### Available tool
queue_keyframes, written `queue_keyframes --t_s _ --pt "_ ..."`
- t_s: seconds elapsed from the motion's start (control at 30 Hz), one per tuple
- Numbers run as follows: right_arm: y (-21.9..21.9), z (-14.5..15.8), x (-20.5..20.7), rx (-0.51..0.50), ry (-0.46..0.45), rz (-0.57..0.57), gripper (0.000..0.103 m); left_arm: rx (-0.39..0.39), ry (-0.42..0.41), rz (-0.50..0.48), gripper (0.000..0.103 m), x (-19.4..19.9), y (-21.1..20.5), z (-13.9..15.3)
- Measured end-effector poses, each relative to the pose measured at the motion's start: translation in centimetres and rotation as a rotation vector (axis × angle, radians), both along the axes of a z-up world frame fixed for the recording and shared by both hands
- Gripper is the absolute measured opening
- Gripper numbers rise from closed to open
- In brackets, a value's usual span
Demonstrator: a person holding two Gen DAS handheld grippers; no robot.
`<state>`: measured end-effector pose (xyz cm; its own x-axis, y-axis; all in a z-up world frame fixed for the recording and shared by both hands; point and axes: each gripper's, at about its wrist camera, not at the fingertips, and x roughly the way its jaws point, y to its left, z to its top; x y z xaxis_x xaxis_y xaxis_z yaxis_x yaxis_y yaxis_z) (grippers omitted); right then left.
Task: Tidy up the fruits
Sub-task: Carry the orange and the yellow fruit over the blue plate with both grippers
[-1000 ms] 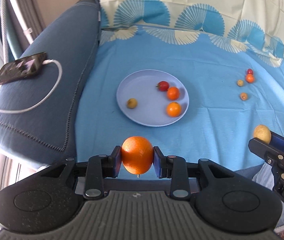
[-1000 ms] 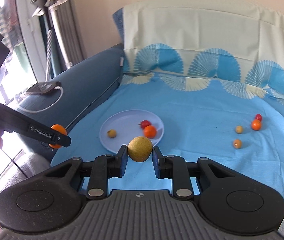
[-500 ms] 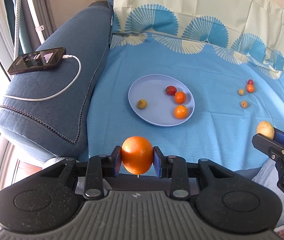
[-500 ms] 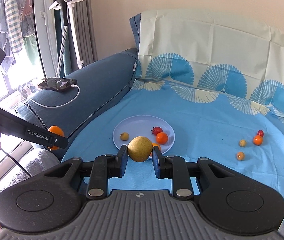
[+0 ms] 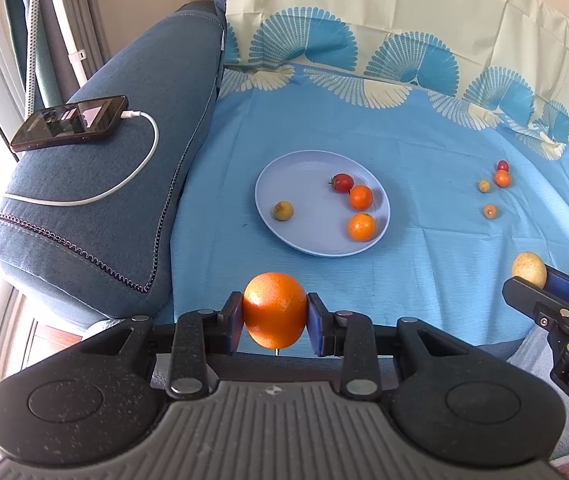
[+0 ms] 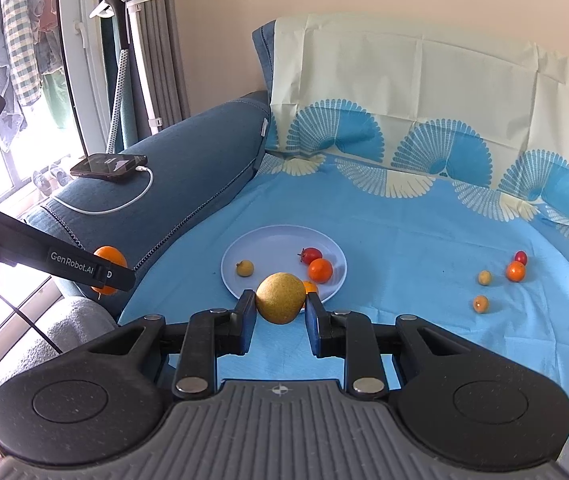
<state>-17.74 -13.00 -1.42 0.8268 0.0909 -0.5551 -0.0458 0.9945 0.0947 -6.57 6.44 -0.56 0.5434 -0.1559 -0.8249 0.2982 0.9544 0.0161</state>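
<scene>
Fruits: orange at lower centre of the left wrist view, pinched between blue pads; yellow-brown round fruit at centre of the right wrist view, likewise pinched. Both carried in the air, short of the plate.

On plate, mid-frame: small red fruit, two small oranges near the right rim, small yellowish fruit apart at left. Loose on the blue cloth, right of frame, well apart from the plate: four small fruits, clustered.

Risks, judged: round skins held only across the widest part, so liable to squirt out if tilted or squeezed harder; released from height, likely to roll off the shallow plate or knock the small oranges over the rim; both tools converging on one plate, possible collision.

Left gripper: closed to the orange's width, gripping it, touching nothing else. Right gripper: closed to the yellow-brown fruit's width, gripping it.

Beyond: phone with white cable on the blue armrest, upper left.
</scene>
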Motion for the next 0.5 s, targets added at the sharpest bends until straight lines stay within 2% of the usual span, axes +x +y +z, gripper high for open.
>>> queue_keyframes --t_s 0.27,0.5 --pt "-0.3 -0.4 1.2 0.006 0.023 -0.006 0.028 -0.002 0.017 0.011 0.036 1.5 0.0 -0.5" --pt "-0.5 -1.3 3.8 -0.003 0.034 -0.014 0.028 -0.009 0.024 0.023 0.036 4.2 -1.2 -1.1"
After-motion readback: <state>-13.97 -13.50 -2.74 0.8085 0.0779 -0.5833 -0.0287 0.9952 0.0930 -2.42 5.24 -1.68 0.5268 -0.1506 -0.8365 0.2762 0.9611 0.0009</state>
